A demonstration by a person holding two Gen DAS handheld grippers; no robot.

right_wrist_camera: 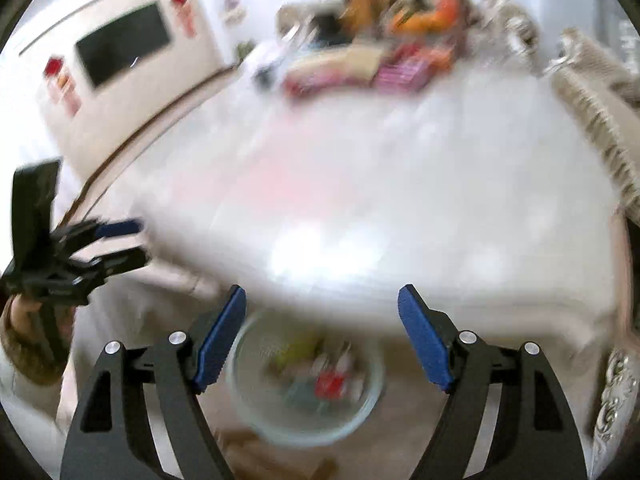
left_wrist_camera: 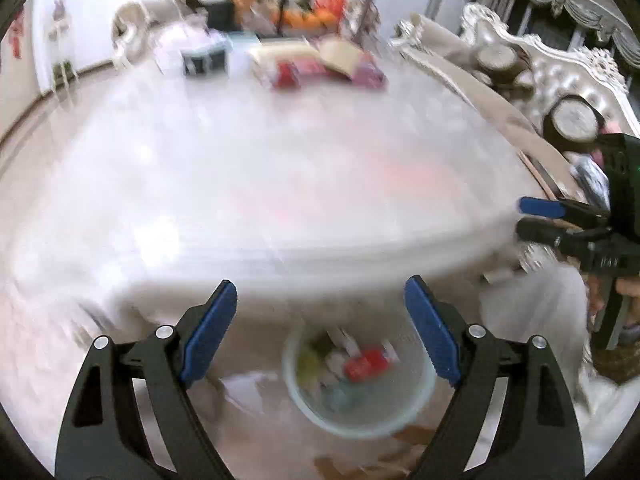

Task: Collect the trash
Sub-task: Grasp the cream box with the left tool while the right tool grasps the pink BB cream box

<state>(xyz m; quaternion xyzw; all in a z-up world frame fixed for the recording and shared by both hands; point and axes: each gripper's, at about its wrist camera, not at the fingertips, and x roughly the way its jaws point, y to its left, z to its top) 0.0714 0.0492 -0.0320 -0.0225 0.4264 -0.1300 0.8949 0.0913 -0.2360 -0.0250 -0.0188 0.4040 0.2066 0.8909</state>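
Observation:
Both views are blurred by motion. A round pale trash bin (left_wrist_camera: pixel 416 404) stands on the floor below the near table edge, holding several pieces of trash, one of them red (left_wrist_camera: pixel 366 362). The bin also shows in the right wrist view (right_wrist_camera: pixel 248 396), with the red piece (right_wrist_camera: pixel 330 384) inside. My left gripper (left_wrist_camera: pixel 320 324) is open and empty, above the bin. My right gripper (right_wrist_camera: pixel 322 334) is open and empty, also above the bin. Each gripper shows at the other view's side, the right one (left_wrist_camera: pixel 532 218) and the left one (right_wrist_camera: pixel 128 242).
A large white table (left_wrist_camera: pixel 260 184) fills the middle. Boxes, packets and fruit (left_wrist_camera: pixel 312 60) crowd its far end. An ornate sofa (left_wrist_camera: pixel 560 72) runs along the right. A wall television (right_wrist_camera: pixel 120 42) is at the left in the right wrist view.

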